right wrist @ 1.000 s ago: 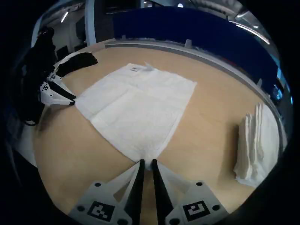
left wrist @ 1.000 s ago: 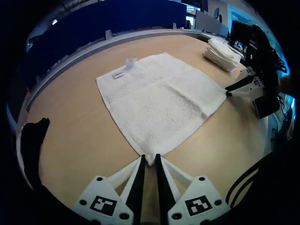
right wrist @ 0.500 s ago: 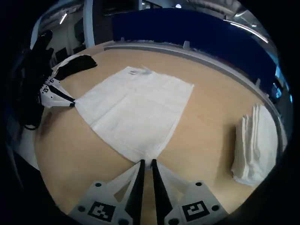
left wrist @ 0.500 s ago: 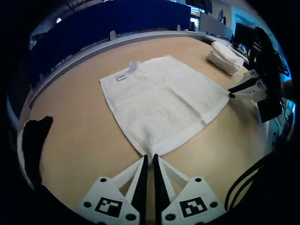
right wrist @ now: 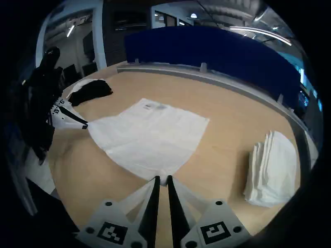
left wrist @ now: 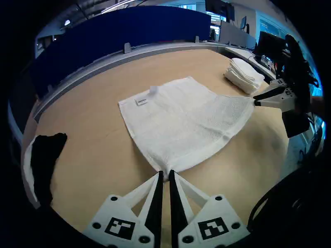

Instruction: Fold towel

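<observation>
A white towel lies spread on the wooden table, its near edge lifted off the surface. My left gripper is shut on one near corner of it. In the right gripper view, my right gripper is shut on the other near corner of the towel. Each gripper also appears far off in the other's view: the right gripper at the towel's right corner, the left gripper at its left corner. A small label sits near the towel's far edge.
A stack of folded white towels rests at the table's far right, also seen as the stack in the right gripper view. A black cloth lies on something white at the left edge. A blue partition runs behind the table.
Both grippers have risen and pulled back with their corners, lifting the towel's near edge off the table. The towel now looks smaller and farther away in both views.
</observation>
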Available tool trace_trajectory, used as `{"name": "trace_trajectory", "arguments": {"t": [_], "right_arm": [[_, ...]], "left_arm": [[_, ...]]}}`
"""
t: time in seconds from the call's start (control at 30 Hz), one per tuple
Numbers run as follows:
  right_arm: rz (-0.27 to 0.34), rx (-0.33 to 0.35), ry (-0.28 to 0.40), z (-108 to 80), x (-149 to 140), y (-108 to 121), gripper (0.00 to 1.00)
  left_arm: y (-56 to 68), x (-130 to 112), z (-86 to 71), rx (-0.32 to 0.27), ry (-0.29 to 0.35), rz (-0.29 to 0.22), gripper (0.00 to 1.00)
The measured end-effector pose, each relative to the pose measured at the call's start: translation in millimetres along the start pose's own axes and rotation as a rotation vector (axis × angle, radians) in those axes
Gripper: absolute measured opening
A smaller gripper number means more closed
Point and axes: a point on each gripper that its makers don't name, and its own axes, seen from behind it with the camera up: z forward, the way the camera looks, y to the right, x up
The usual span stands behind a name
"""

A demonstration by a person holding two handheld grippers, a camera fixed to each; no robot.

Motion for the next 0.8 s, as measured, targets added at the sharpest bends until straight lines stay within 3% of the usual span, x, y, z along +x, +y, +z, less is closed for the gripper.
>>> {"name": "trace_trajectory", "arguments": {"t": [0.33,0.6,0.8], "right_arm": [[0.023,0.005,0.032,-32.2,22,-10,0.14],[0.049,-0.004,0.032,-52.7,24,-11,0.13],[0.054,-0.004,0.025,-60.0,21,-11,0.13]], "left_arm": [[7.9,8,-30.4,-0.006,-0.003,-0.014,0.1],[21.5,15,-54.6,-0.025,0.0,-0.022,0.1],[28.8,16,-62.0,-0.03,0.002,-0.035,0.1]]}}
